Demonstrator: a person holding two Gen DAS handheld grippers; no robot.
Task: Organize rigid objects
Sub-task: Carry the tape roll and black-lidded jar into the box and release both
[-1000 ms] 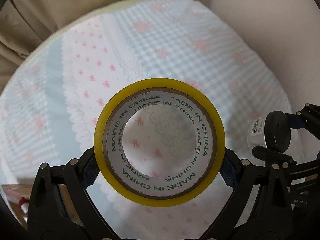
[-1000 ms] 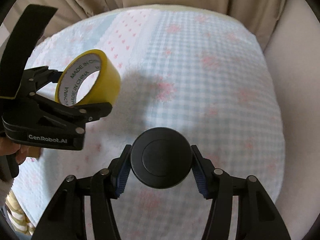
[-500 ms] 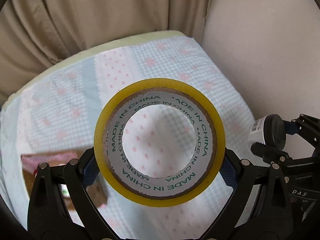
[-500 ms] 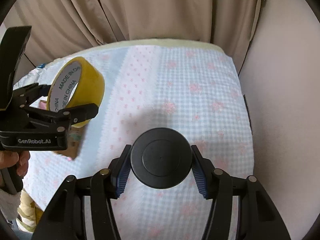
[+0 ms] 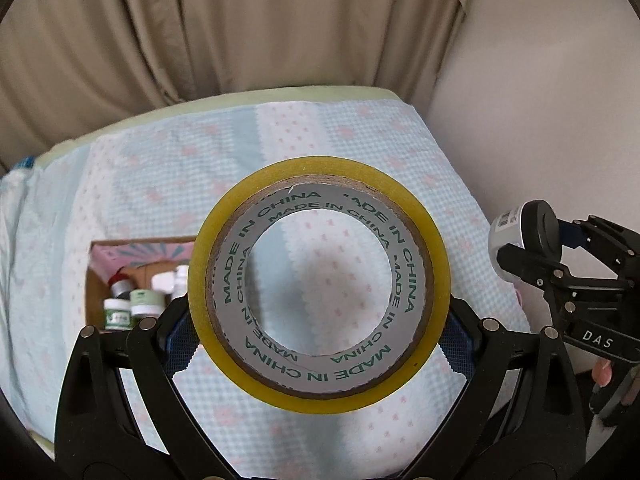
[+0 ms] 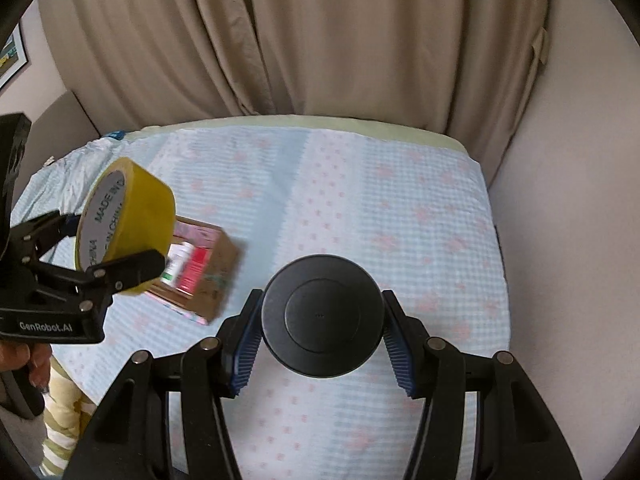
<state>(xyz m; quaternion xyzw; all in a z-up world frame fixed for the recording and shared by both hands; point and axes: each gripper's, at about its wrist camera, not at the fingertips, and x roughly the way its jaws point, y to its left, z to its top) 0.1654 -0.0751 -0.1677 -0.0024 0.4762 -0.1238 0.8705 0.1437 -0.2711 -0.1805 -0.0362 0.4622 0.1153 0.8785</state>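
My left gripper (image 5: 320, 320) is shut on a yellow tape roll (image 5: 436, 256), held upright in the air above the bed; the roll also shows in the right wrist view (image 6: 148, 208). My right gripper (image 6: 322, 332) is shut on a round black-lidded jar (image 6: 322, 314), held above the bedcover; the jar shows at the right of the left wrist view (image 5: 524, 232). An open cardboard box (image 5: 90, 280) with several small bottles and jars lies on the bed, left of and below the tape roll; it also shows in the right wrist view (image 6: 218, 276).
The bed has a pale blue and pink patterned cover (image 6: 360, 200). Beige curtains (image 6: 320, 40) hang behind it and a plain wall (image 6: 580, 240) runs along its right side. A person's striped clothing (image 6: 60, 420) is at the lower left.
Both grippers have lifted and pulled back from the bed with their objects. More of the curtain shows, and the cardboard box has come into view.
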